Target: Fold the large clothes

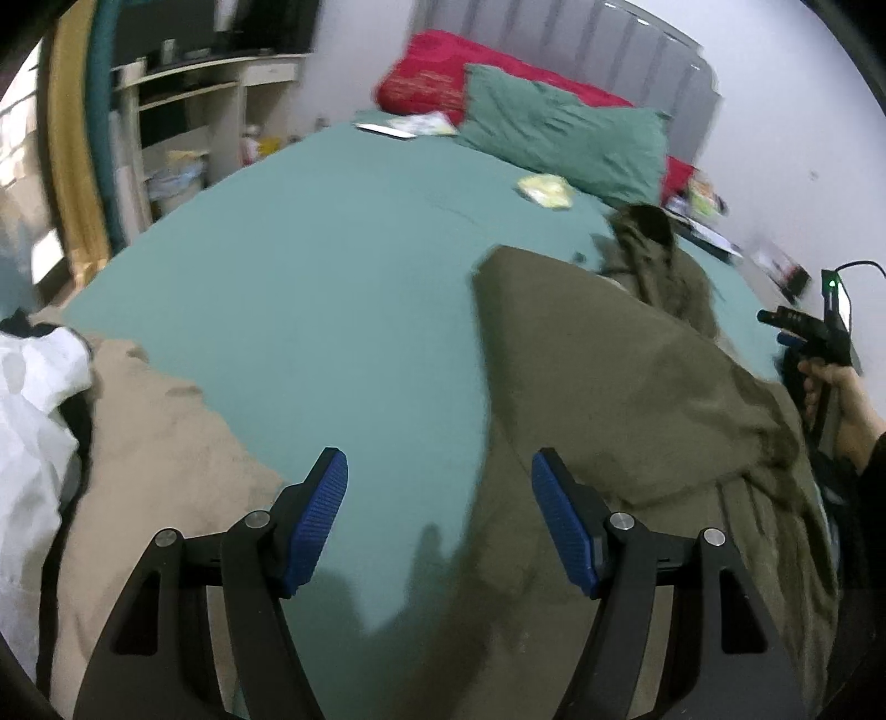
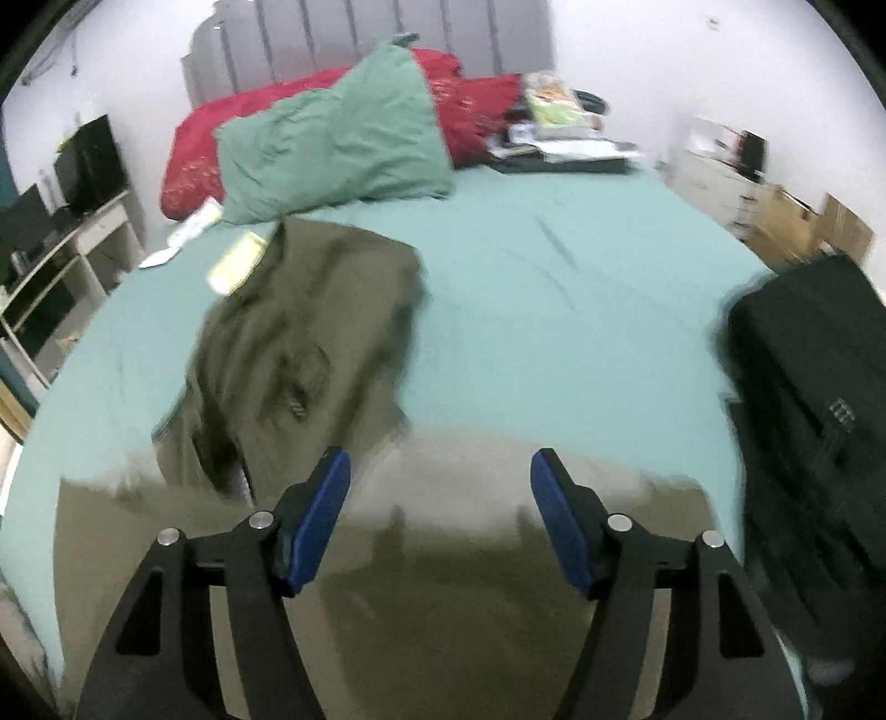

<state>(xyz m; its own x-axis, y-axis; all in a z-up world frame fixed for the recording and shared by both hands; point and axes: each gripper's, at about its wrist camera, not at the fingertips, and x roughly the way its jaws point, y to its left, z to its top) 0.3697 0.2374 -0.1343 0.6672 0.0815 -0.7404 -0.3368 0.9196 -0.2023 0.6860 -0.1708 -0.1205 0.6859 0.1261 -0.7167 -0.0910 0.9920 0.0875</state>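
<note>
Olive garment [image 1: 626,387] on bed [image 1: 310,288], partly folded, far end rumpled. Both fingers spread, holding nothing — left gripper [image 1: 440,515] at near edge, right gripper [image 2: 440,515] above cloth. Next: smooth first, then pinch matching corners — fold evenly.

1. I see a teal fabric pillow [image 1: 570,144] at about one o'clock, leaning on a red cushion [image 1: 443,72].
2. A grey padded headboard [image 2: 376,33] stands at twelve.
3. A black hard-shell suitcase [image 2: 819,399] sits at three.
4. An off-white shelf unit [image 1: 183,111] stands at ten.
</note>
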